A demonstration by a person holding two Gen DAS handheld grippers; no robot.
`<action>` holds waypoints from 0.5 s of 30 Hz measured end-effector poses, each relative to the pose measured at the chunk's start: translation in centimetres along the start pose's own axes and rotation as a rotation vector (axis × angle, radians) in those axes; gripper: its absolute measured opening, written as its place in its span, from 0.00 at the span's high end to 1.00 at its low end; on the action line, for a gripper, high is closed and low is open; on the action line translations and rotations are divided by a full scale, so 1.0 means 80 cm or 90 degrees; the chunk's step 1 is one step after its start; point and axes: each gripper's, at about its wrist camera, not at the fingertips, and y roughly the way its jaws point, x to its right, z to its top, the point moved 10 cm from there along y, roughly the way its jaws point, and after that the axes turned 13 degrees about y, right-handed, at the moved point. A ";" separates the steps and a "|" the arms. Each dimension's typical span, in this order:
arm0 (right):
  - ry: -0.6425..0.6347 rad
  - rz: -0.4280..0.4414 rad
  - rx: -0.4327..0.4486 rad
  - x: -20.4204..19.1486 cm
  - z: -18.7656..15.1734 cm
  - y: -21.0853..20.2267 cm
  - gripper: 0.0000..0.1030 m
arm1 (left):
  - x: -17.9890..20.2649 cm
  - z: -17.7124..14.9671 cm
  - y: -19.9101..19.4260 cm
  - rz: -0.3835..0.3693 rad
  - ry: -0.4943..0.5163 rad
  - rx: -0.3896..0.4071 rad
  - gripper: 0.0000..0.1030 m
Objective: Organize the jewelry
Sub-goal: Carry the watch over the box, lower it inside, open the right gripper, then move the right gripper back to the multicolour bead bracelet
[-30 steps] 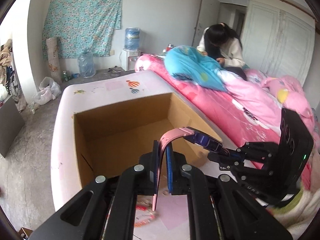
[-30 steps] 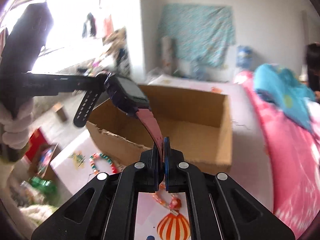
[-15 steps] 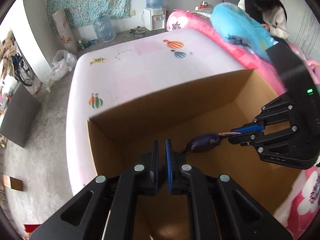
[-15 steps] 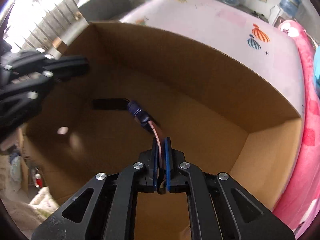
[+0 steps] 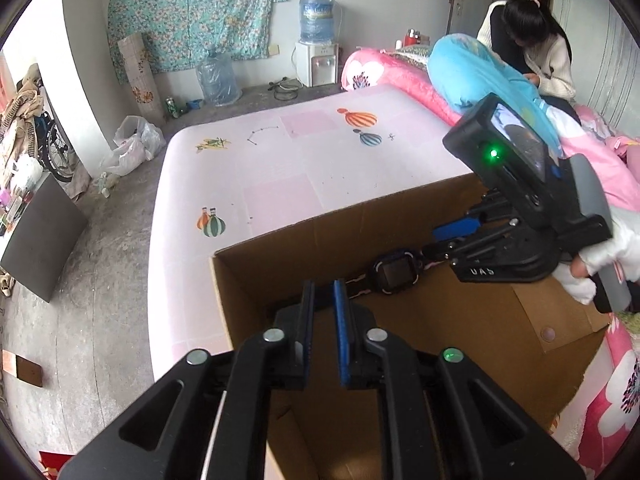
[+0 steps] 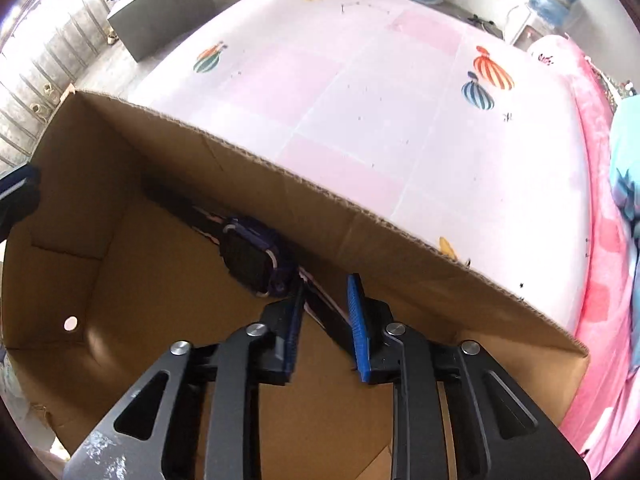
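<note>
the smartwatch (image 6: pixel 256 258) lies inside the cardboard box (image 6: pixel 360 216), its long axis along the foot of the far wall, one strap end between the right tool (image 6: pixel 326 320) pads, which have just been opening and no longer pinch it. the left tool (image 5: pixel 325 304), jaws also just parted and empty, sits just short of the other strap; both are released, with open room above to lift straight out of the box
</note>
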 end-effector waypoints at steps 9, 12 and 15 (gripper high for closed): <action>0.031 0.022 0.054 0.003 0.007 -0.029 0.77 | -0.021 -0.024 -0.080 0.045 -0.035 0.104 0.67; 0.056 0.069 0.127 0.010 -0.005 -0.080 0.77 | -0.023 -0.046 -0.116 0.061 -0.061 0.156 0.62; 0.076 0.110 0.204 0.014 -0.033 -0.144 0.77 | -0.021 -0.075 -0.149 0.073 -0.088 0.196 0.57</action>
